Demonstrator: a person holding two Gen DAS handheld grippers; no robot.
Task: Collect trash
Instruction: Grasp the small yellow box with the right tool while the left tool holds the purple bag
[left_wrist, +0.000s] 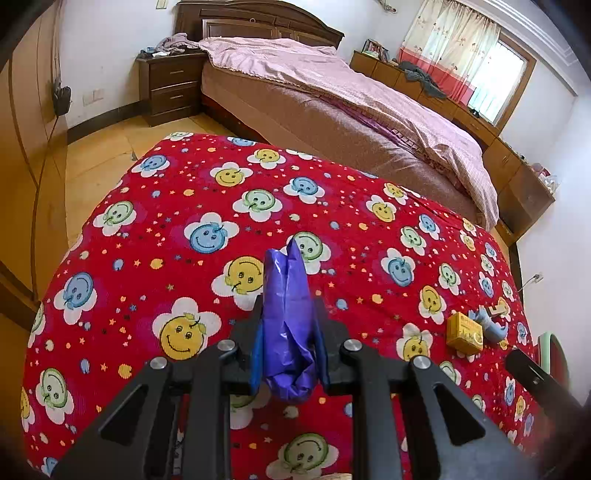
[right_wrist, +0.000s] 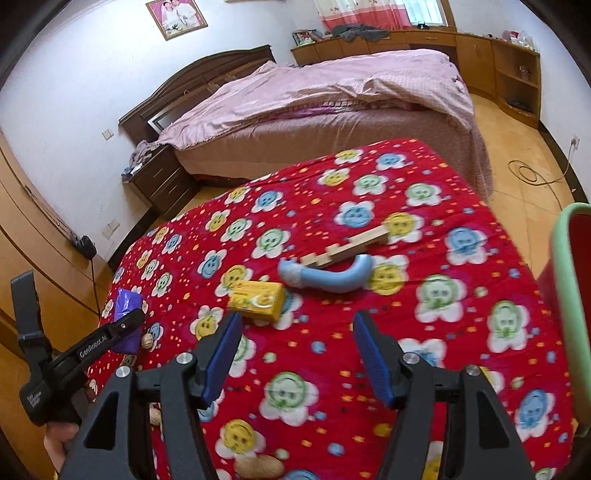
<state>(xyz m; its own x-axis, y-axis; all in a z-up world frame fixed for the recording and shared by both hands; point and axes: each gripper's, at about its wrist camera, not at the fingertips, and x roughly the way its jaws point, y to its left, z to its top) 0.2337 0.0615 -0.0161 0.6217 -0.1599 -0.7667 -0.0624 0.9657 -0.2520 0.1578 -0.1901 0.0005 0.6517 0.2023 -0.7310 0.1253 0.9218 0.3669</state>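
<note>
**On the red cloth: items and grippers, left to right**

On the table, under a red cloth printed with smiley flowers, we list the following.

1. Left gripper. Its jaws are clenched on a crumpled purple bag, which stands up between the pads and pokes out past the tips. From the right wrist view we see this gripper at the cloth's left edge, the bag still showing behind it.

2. Nut. A small round brown one, lying just beside the left gripper's tip.

3. Yellow box. It lies on the cloth just ahead of the right gripper, nearer its left finger, apart from both pads. In the left wrist view we find it far to the right.

4. Right gripper. Its blue pads stand wide apart with nothing between them; we count it as released, over bare cloth.

5. Blue tube. Curved, lying just beyond the box.

6. Wooden piece. Notched, pale, touching the tube's far side.

7. Bin. Red with a green rim, at the right edge, beside the table.

Behind all this we note a bed with pink covers.
</note>
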